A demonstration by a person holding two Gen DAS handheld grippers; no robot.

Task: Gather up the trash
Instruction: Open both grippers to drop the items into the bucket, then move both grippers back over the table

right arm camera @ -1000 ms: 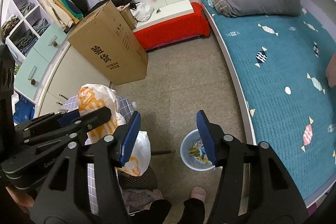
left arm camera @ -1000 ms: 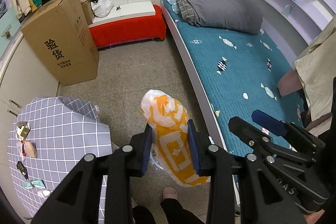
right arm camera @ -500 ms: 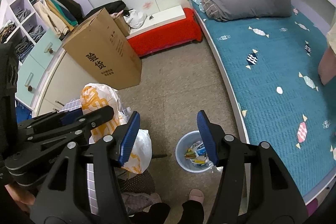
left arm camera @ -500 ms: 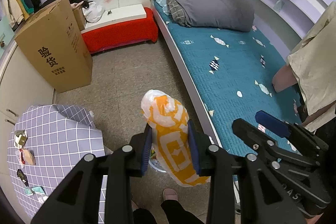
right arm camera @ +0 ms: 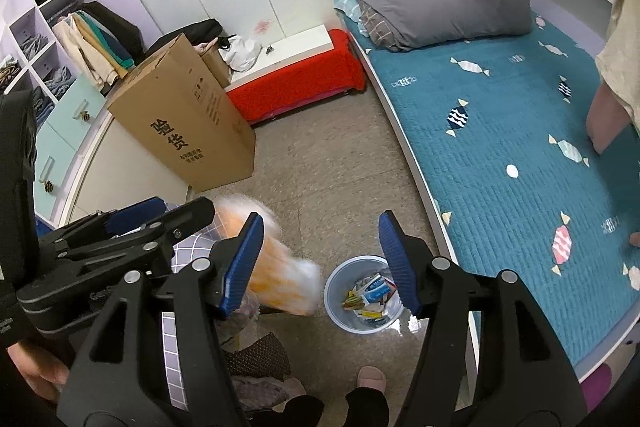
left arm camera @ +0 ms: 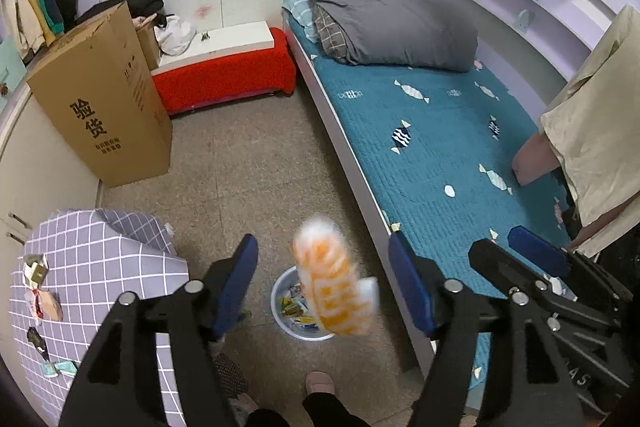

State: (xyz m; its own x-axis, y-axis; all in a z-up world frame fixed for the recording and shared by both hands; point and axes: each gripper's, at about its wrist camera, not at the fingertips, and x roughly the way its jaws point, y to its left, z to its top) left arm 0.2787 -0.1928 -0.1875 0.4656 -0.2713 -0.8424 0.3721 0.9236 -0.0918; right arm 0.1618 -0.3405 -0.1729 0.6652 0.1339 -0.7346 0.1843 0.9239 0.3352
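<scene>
- Two claws are in your hands, and both are opening: your left gripper (left arm camera: 322, 283) has its blue pads spread wide with the orange-and-white bag (left arm camera: 334, 291) loose between them, touching neither pad.
- That bag's long axis runs from its rounded end, up and away from your left claw, down to its lower end nearer the claw; it leans a little to the right at the bottom.
- It looks like a crumpled plastic bag, white with bold orange print, and it is smeared by motion blur, so its pattern cannot be read.
- Just below and beyond your left claw's tips, the bag overlaps the rim of the small clear trash bin (left arm camera: 280, 297), which already holds colourful wrappers.
- Your right gripper (right arm camera: 320, 259) stands with nothing between its pads; in its own view the bin sits just under its right pad, and the blurred bag lies beside its left pad.
- To the left of your left claw is the checked tablecloth (left arm camera: 92, 267) with scraps on it; to the right runs the teal bed (left arm camera: 440, 147).
</scene>
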